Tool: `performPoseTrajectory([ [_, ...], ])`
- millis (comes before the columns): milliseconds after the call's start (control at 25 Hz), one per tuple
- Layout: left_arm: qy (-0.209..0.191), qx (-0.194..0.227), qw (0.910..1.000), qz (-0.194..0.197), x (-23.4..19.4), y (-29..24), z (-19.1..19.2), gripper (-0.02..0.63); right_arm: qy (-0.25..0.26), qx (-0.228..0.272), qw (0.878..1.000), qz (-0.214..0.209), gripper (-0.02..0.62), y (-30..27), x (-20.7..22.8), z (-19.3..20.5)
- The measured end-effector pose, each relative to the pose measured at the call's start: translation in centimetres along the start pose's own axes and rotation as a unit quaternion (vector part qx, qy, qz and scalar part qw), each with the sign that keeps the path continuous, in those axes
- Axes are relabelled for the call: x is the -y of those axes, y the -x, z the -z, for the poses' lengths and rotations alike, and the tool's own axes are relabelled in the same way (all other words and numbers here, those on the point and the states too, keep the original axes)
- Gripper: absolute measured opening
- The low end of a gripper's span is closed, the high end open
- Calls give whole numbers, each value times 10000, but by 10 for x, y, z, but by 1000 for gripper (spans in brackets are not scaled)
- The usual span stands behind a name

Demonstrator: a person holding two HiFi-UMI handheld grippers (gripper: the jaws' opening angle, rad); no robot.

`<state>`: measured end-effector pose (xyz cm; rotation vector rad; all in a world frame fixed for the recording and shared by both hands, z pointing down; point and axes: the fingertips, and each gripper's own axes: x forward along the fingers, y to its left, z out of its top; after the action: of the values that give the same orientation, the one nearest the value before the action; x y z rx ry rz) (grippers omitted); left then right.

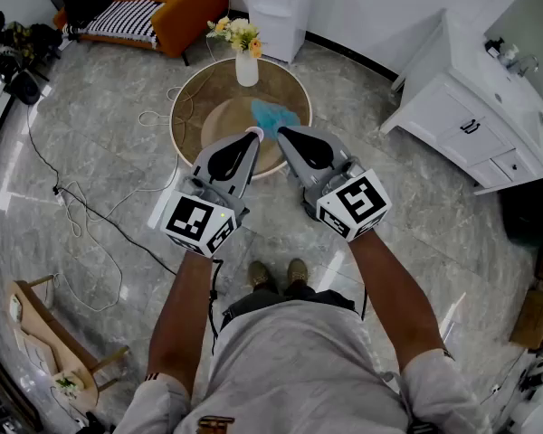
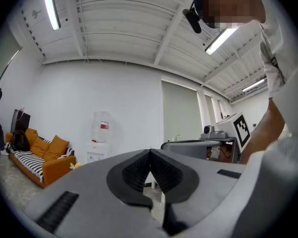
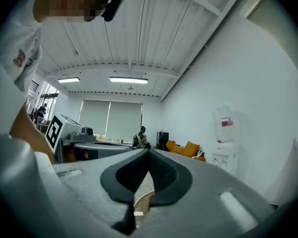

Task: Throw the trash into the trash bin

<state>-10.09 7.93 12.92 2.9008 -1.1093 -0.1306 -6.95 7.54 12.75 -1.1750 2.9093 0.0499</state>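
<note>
Forearms and both tools fill the near part of the head view: left gripper (image 1: 252,133) and right gripper (image 1: 283,132) are held level side by side, tips over the near rim of the round desk (image 1: 188,98). The blue trash (image 1: 273,116) lies on that desk just beyond them, not gripped. A vase (image 1: 246,65) of flowers stands farther back on the same desk, so I judge an overshooting reach could tip it, and the cable (image 1: 81,211) loose on the floor could catch a foot. No bin shows here, so I may turn the wrong way. Left gripper view: fingers together, nothing between them; it shows a sofa (image 2: 39,157) and water dispenser (image 2: 100,135), but neither trash nor desk. Right gripper view: fingers likewise closed and empty, with only a sliver of desk edge below; unless they part first, they will just shove the trash.
</note>
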Motion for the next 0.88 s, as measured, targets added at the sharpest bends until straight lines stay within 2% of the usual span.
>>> performPoseTrajectory([
  [440, 45, 61, 10000, -12, -14, 5, 2, 0, 8, 119, 9999, -99, 2, -13, -11, -1],
  [880, 37, -27, 10000, -32, -46, 24, 30, 0, 75, -252, 9996, 144, 2, -33, -14, 34],
])
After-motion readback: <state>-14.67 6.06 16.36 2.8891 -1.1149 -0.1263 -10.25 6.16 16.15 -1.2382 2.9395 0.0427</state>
